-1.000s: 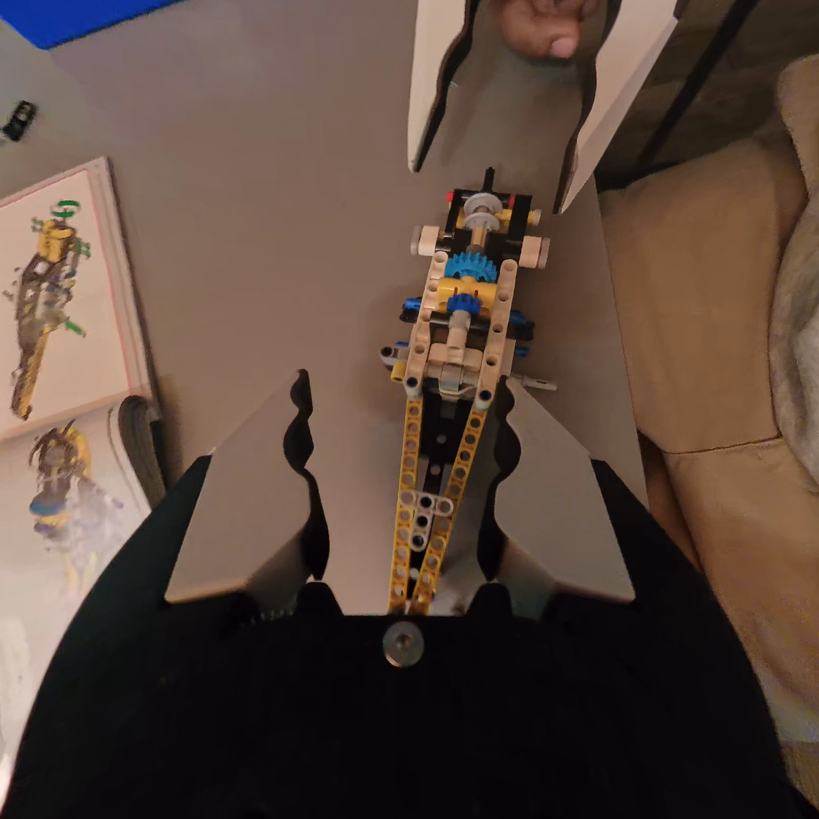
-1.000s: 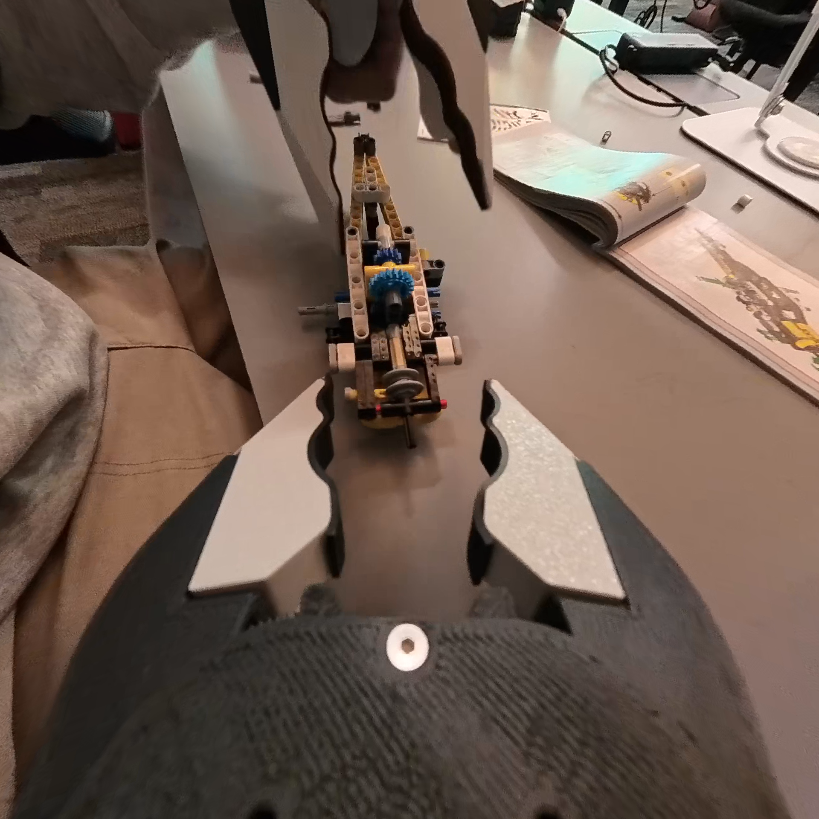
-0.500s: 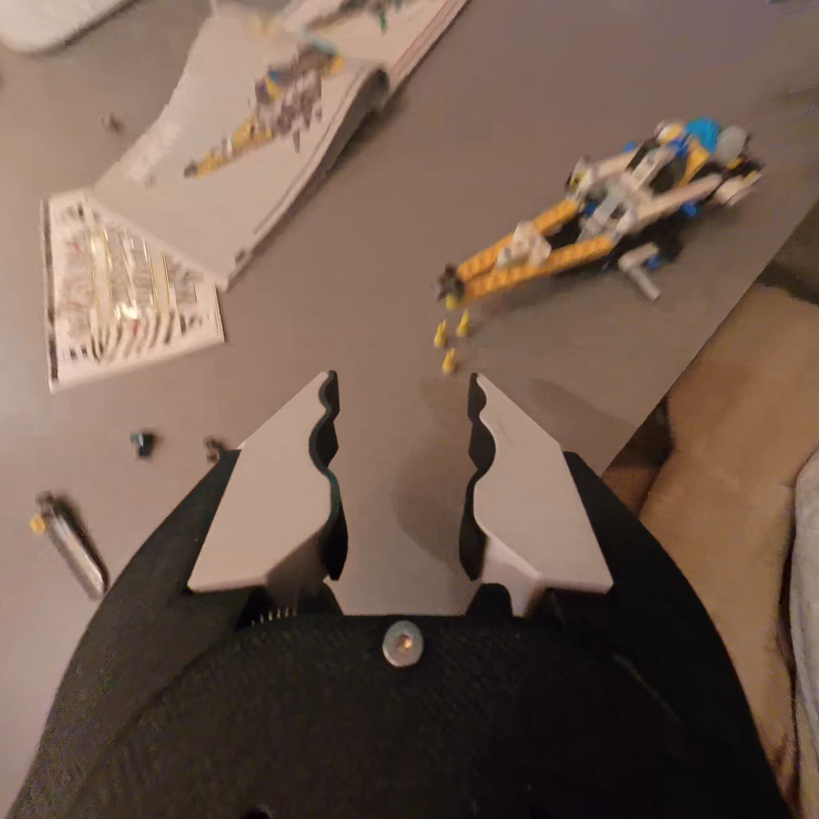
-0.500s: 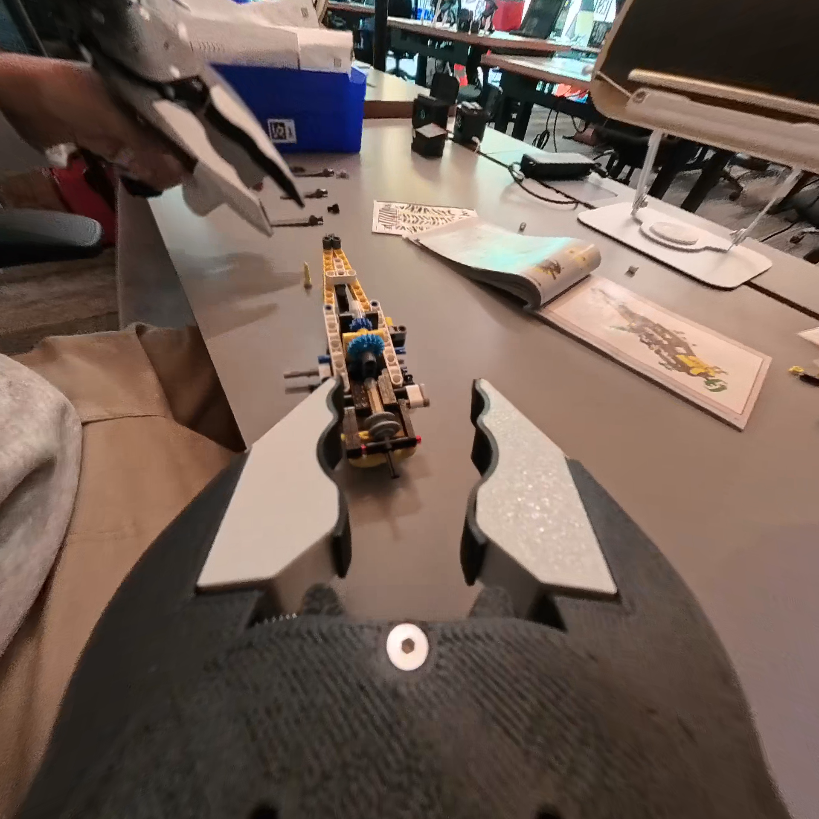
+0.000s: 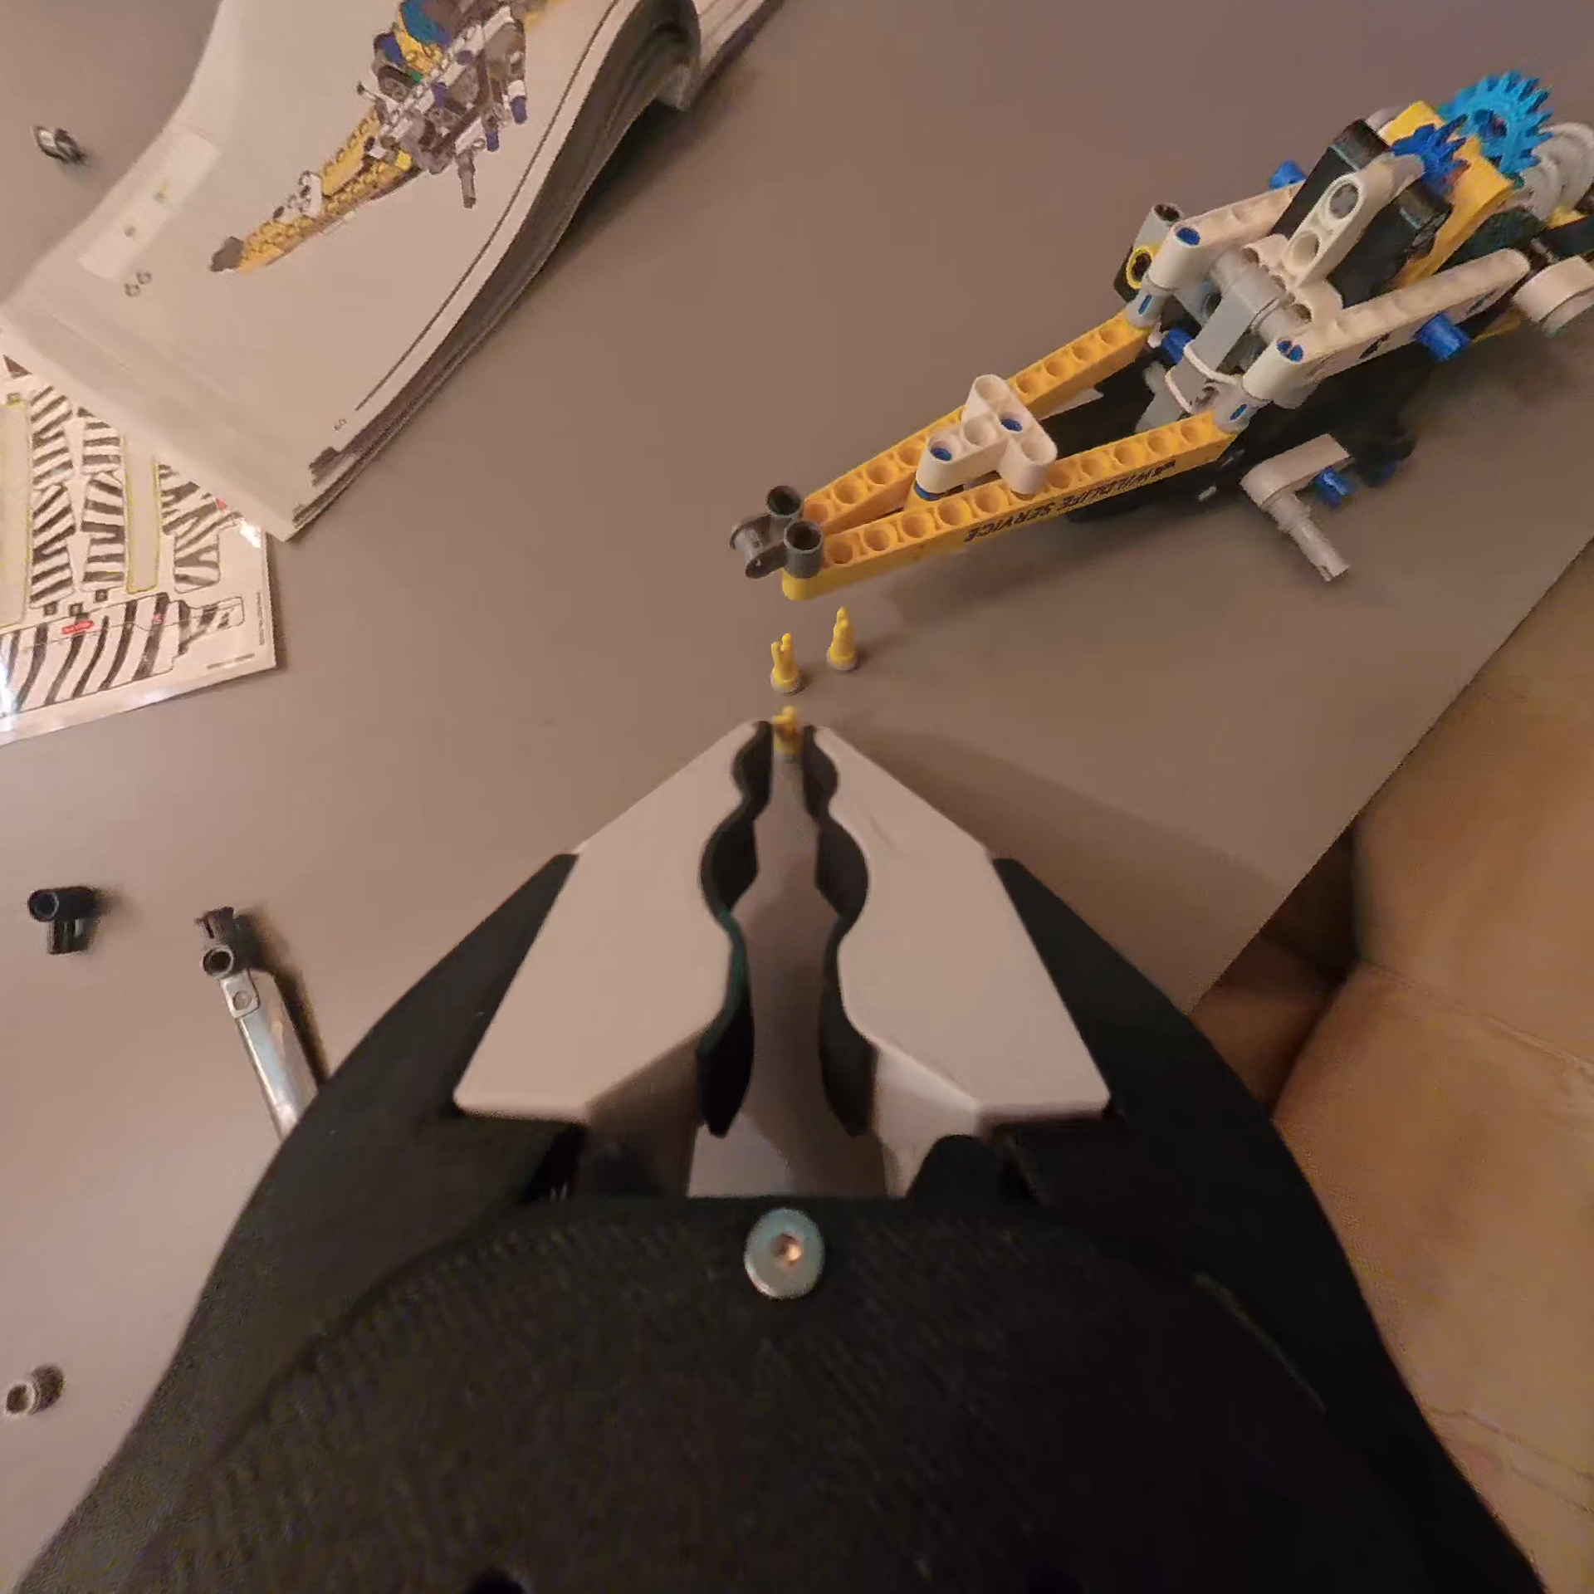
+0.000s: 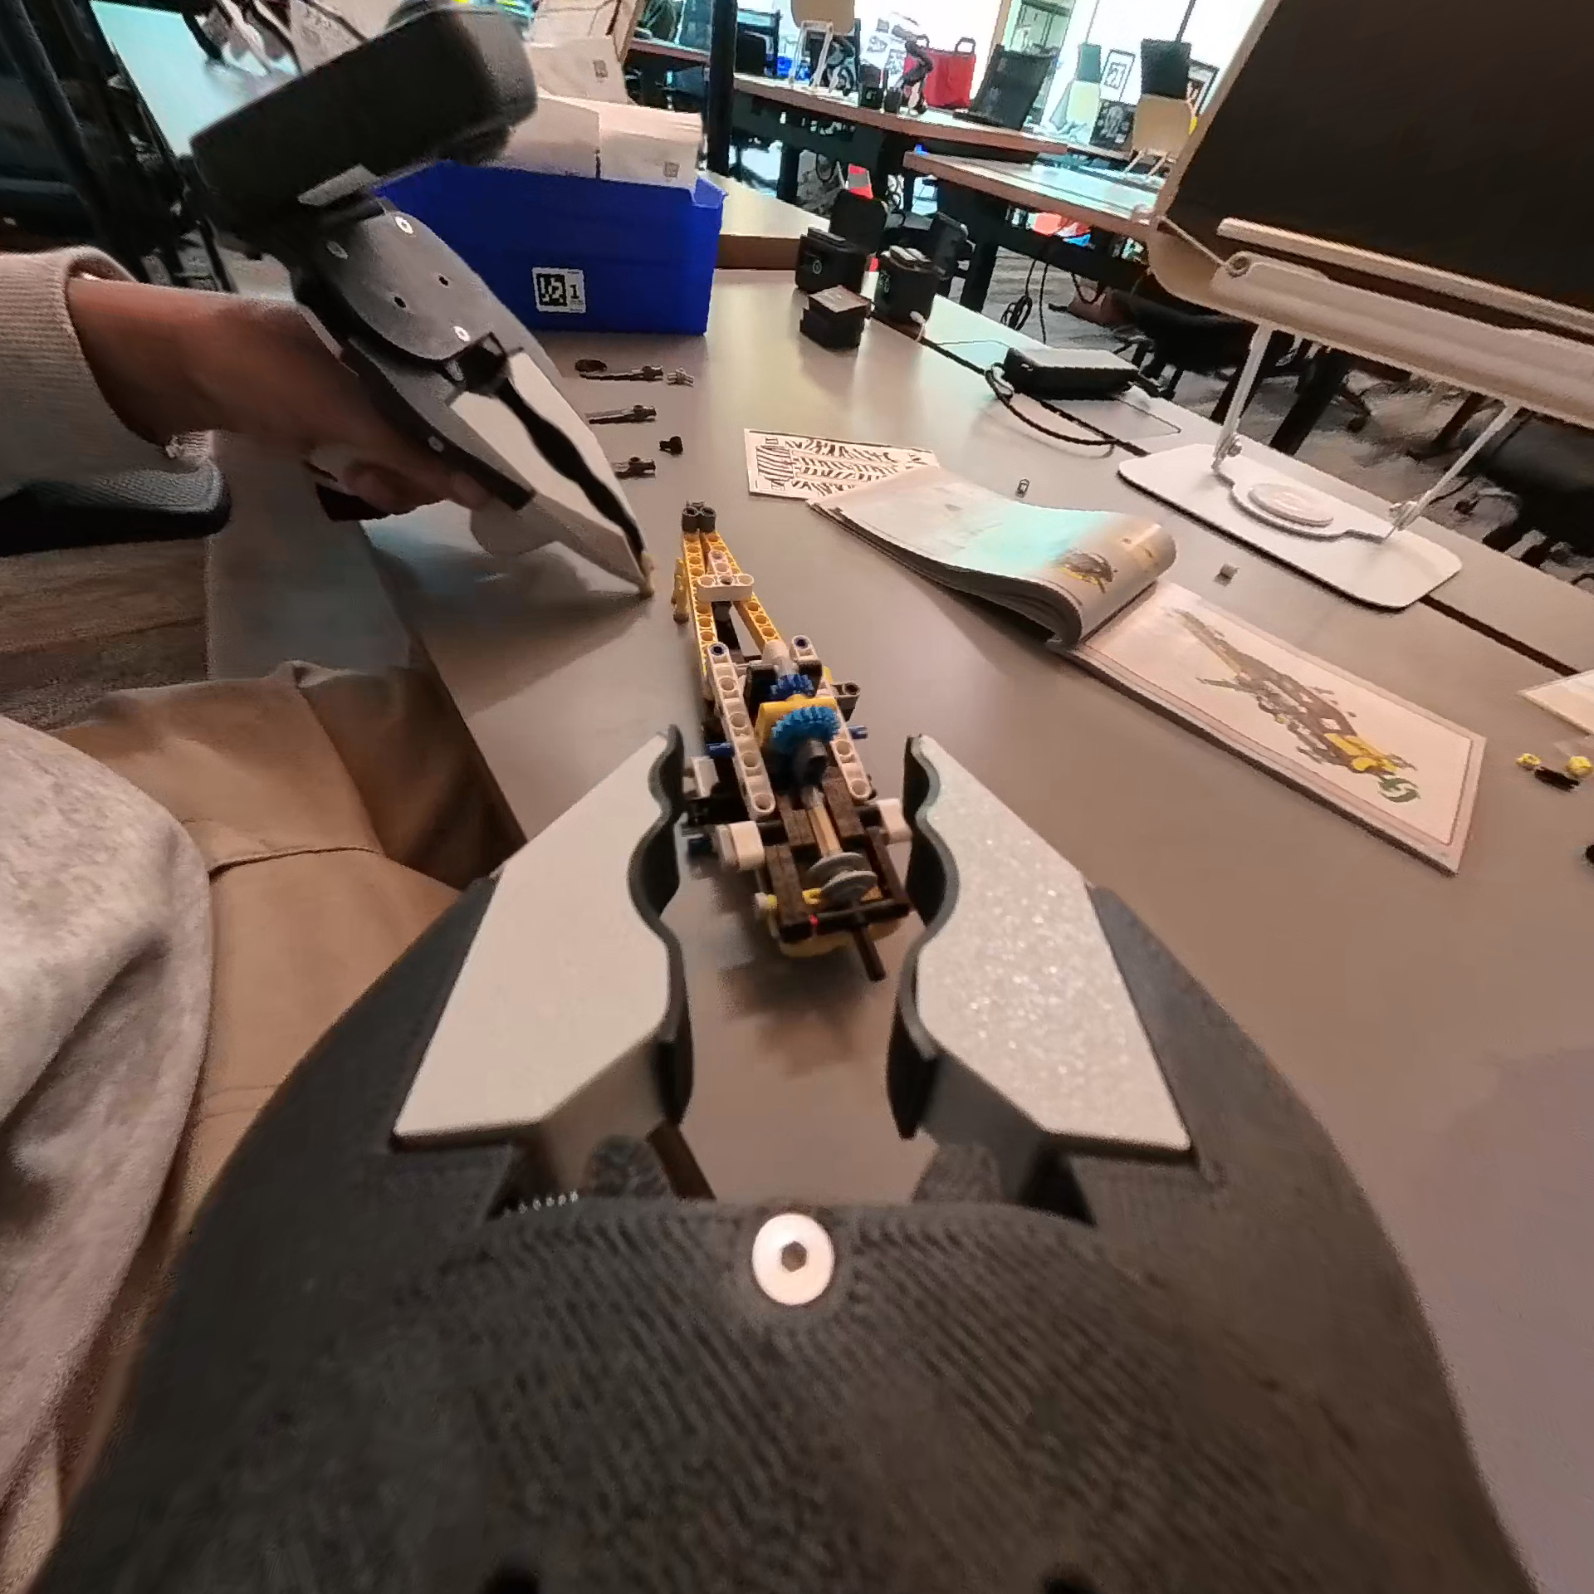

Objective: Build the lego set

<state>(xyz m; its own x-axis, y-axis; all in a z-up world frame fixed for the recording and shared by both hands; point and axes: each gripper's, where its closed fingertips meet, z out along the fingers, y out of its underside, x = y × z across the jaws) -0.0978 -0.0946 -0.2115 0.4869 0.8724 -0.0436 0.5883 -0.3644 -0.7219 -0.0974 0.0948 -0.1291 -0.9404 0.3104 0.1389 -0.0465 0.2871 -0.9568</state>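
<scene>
The yellow, white and black lego model (image 5: 1121,414) lies on the grey table (image 5: 517,690). It also shows in the right wrist view (image 6: 776,776). Three small yellow pins stand near its thin yellow end. My left gripper (image 5: 785,731) is shut on the nearest yellow pin (image 5: 787,718), with its tips down at the table. The other two pins (image 5: 783,668) (image 5: 843,643) stand free just beyond. My right gripper (image 6: 792,746) is open, and its fingers flank the model's black rear end without touching it. The left gripper (image 6: 638,574) also shows there, beside the model's thin end.
An open instruction booklet (image 5: 362,216) and a striped sticker sheet (image 5: 112,586) lie to the left. Small black parts (image 5: 60,914) and a metal rod piece (image 5: 250,1009) lie near them. A blue bin (image 6: 569,250) and a monitor stand (image 6: 1294,517) stand farther back. The table edge and a person's tan trousers (image 5: 1423,949) are on the right.
My left gripper left the model's thin end, swung to the yellow pins and closed on the nearest one. My right gripper moved forward until its open fingers flank the model's rear.
</scene>
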